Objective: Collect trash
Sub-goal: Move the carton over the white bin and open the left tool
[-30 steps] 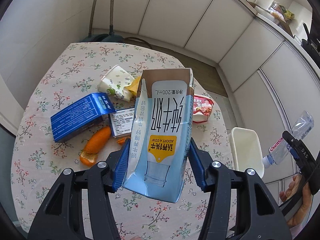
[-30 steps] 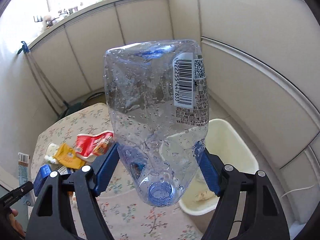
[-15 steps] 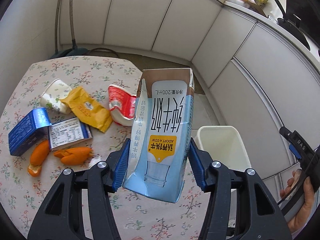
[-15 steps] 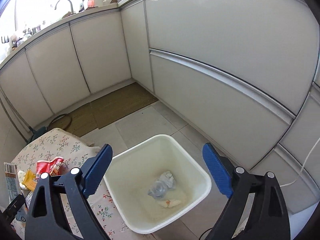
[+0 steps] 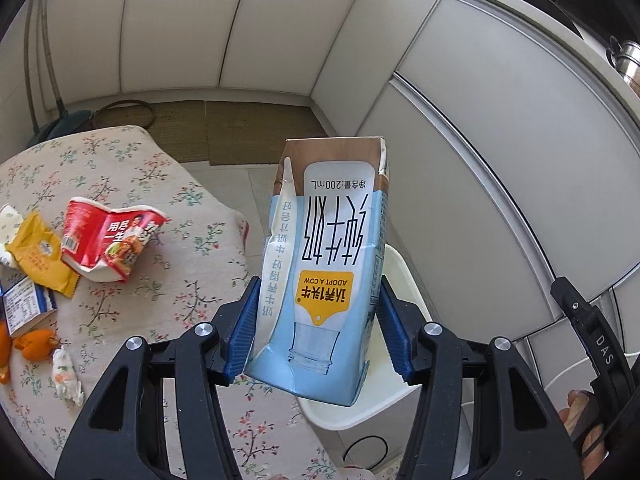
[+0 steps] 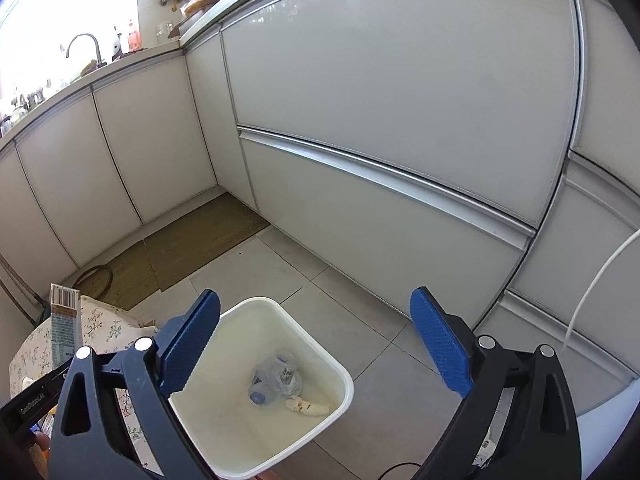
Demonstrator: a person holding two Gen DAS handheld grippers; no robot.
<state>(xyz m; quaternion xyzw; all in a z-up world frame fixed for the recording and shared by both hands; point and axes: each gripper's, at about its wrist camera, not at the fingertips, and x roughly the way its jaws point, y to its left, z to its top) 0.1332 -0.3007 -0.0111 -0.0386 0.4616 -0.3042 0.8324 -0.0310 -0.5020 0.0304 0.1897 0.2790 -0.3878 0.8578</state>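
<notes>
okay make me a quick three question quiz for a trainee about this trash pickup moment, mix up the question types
1. True or false: the right tool is shut on the plastic bottle.
2. Multiple choice: what does the left tool hold? A) a red noodle cup B) a blue milk carton C) an orange peel
3. Fill in: the plastic bottle lies inside the white ____.

Key:
1. False. The right tool is open and holds nothing; the bottle lies in the bin beneath it.
2. B. The milk carton is clamped between the blue pads, print upside down. The noodle cup and orange peel lie on the floral table.
3. bin
</notes>
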